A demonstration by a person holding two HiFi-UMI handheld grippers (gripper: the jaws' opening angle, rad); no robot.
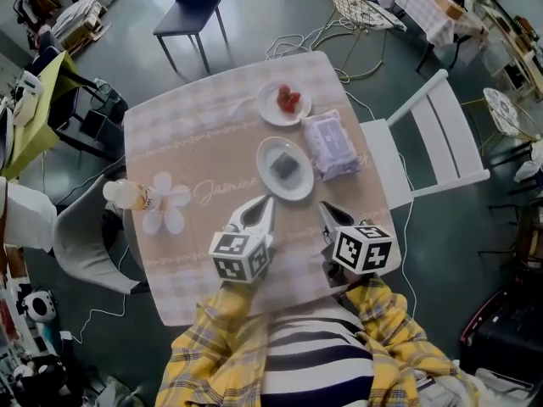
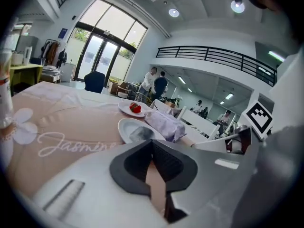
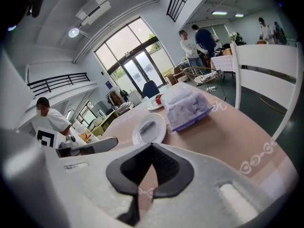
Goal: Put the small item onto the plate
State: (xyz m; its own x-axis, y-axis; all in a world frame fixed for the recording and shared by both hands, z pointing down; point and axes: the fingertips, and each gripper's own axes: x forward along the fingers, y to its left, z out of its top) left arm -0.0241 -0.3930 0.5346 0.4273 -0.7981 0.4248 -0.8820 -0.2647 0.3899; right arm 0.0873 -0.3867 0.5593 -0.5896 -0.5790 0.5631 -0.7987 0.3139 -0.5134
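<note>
My left gripper (image 2: 152, 146) is pinched shut on nothing, and my right gripper (image 3: 151, 151) is closed and empty too. Just ahead of both tips sits the white plate (image 1: 264, 161), and the small dark grey item (image 1: 285, 166) already lies on it. The placing looks done — only pulling back is left.

white cursive word "Jasmine" (image 1: 225, 190) printed across the beige tablecloth (image 1: 195, 134) on the table, legible in head and left gripper views, bottle (image 1: 127, 195) label too small to read
</note>
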